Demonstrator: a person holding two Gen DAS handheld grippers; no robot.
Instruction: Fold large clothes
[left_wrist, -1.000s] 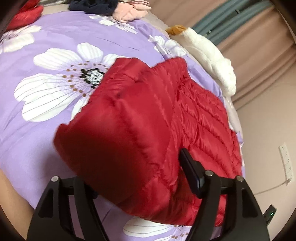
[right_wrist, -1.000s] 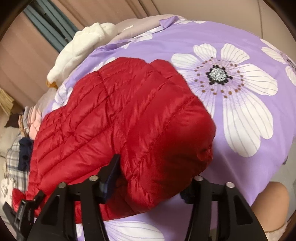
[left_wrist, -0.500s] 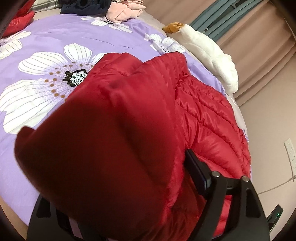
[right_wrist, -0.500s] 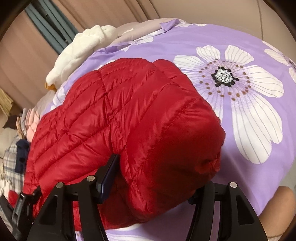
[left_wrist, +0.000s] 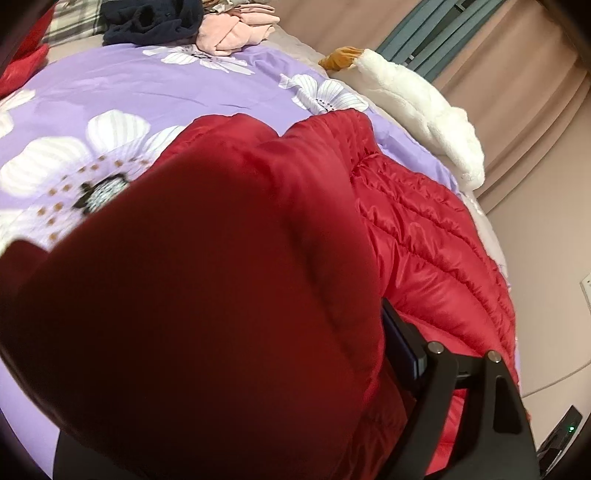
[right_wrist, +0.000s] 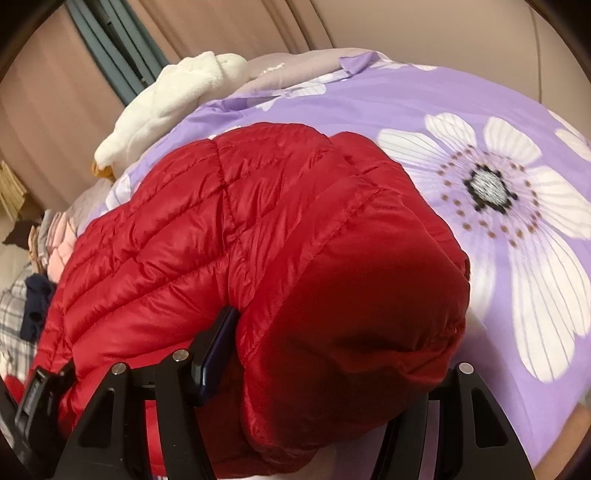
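the red puffer jacket (right_wrist: 295, 236) lies on the purple floral bedspread (right_wrist: 461, 110), a fold bulging between the right gripper (right_wrist: 325, 354) fingers, which clamp it. in the left view the jacket (left_wrist: 221, 295) hides the left gripper (left_wrist: 258, 369) far finger; i cannot tell its grip. beyond the left fingers lie pink clothes (left_wrist: 236, 33). no writing readable.
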